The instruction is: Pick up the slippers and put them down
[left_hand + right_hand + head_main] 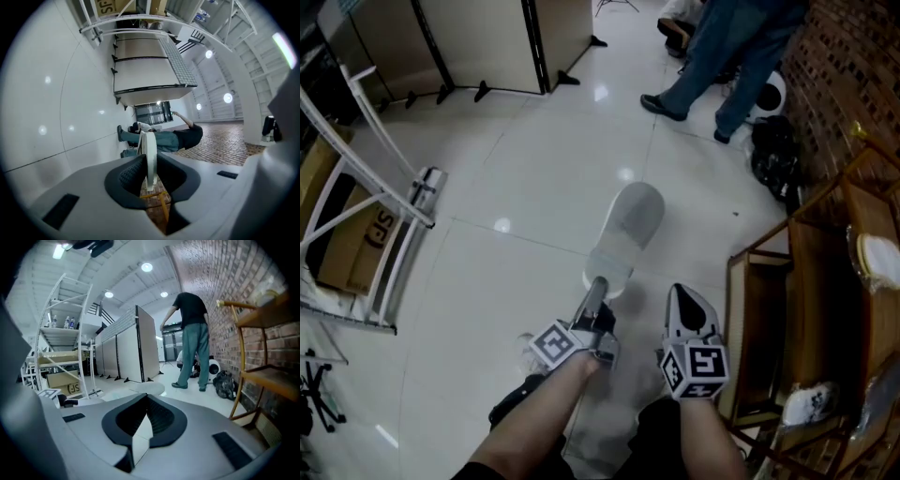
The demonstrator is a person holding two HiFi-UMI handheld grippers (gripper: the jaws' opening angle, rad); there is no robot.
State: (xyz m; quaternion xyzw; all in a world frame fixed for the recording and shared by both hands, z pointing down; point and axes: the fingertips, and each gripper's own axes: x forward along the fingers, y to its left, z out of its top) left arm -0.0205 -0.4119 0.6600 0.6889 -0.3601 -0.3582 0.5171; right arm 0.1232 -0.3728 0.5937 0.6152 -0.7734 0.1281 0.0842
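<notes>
A pale slipper [628,230] hangs above the white floor, its toe pointing away from me. My left gripper [597,289] is shut on its near end. In the left gripper view the slipper [151,150] stands edge-on between the dark pads, and I cannot tell whether a second one lies against it. My right gripper [687,295] hovers just right of the left one, apart from the slipper, with its jaws together and nothing between them. In the right gripper view [146,400] the pads meet at the tips, and the slipper [147,388] shows beyond them to the left.
A white metal rack [384,192] with a cardboard box [347,234] stands at the left. A wooden shelf unit [783,309] is close on the right against a brick wall. Farther off stand a person in jeans [727,56], a black bag [773,155] and folding screens [487,37].
</notes>
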